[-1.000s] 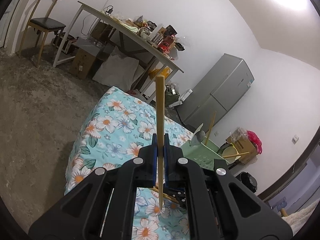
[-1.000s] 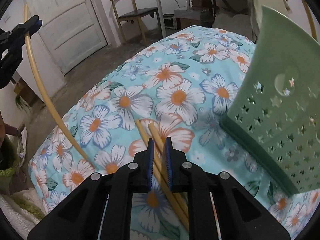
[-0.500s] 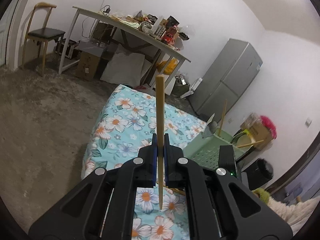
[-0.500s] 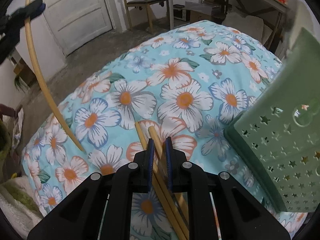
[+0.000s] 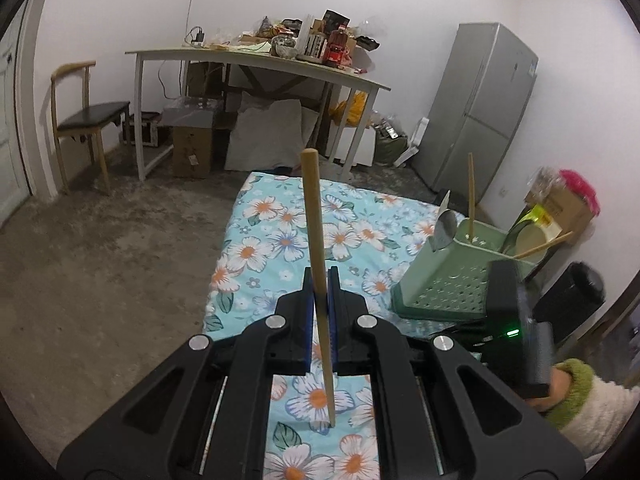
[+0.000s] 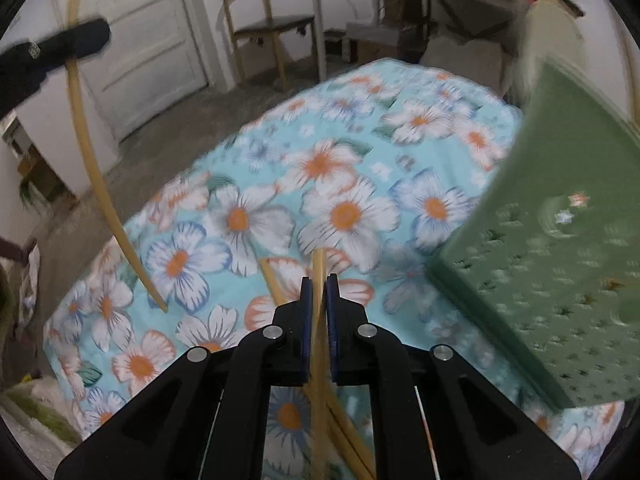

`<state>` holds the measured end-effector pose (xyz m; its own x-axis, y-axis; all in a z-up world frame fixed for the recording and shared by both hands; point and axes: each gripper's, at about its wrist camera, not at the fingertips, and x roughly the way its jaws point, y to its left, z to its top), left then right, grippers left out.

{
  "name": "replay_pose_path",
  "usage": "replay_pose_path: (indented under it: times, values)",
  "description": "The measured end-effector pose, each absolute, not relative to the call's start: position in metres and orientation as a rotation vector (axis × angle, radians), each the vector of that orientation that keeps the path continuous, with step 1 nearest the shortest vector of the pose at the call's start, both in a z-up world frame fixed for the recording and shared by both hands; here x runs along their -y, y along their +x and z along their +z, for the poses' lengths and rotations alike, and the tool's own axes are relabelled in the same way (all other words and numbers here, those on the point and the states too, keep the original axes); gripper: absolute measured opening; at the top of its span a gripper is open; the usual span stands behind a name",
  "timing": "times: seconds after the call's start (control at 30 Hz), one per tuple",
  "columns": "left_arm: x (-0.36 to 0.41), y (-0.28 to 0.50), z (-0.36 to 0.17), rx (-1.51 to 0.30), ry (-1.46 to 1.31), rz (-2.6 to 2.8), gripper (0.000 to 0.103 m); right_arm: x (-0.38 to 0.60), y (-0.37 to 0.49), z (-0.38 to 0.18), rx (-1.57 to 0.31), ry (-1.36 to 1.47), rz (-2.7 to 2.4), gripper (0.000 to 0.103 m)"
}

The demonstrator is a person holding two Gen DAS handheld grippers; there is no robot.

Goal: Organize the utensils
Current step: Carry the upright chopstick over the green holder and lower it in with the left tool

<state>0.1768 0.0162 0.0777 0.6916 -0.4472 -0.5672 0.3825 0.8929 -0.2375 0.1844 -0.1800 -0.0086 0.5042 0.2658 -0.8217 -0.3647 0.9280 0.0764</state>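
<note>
My left gripper (image 5: 319, 276) is shut on a wooden chopstick (image 5: 314, 224) that stands upright above the floral cloth (image 5: 272, 220). The same chopstick (image 6: 86, 160) and the left gripper (image 6: 60, 46) show at the left of the right wrist view. My right gripper (image 6: 319, 284) is shut on a second chopstick (image 6: 319, 320), lifted off the cloth. Another chopstick (image 6: 276, 284) lies on the cloth under it. The green perforated utensil basket (image 5: 452, 280) stands to the right and holds several utensils; it also shows in the right wrist view (image 6: 560, 240).
A cluttered white table (image 5: 260, 60), a chair (image 5: 86, 116), boxes and a grey fridge (image 5: 484, 108) stand behind. A white door (image 6: 152, 36) is at the left. A person's sleeve (image 5: 580, 396) and the right gripper's body (image 5: 516, 320) are at the lower right.
My right gripper has closed on one of the lying chopsticks and tilted it up off the cloth. My left gripper with its chopstick has risen and swung, so the view is more level.
</note>
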Motion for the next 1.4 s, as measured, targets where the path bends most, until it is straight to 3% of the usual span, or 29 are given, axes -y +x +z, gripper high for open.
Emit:
replay_pose_path:
  times: [0.63,1.13,1.4]
  values:
    - [0.004,0.169,0.085,-0.63,0.042,-0.4,0.005,0.231,0.112,0.126,-0.543,0.102,0.248,0.007]
    - [0.014,0.164,0.102,-0.596,0.042,-0.441,0.005,0.247,0.088,0.135,-0.441,0.201,0.197,0.007]
    - [0.029,0.17,0.142,-0.508,-0.113,-0.671,0.004,0.263,0.053,0.139,-0.378,0.249,0.131,0.007]
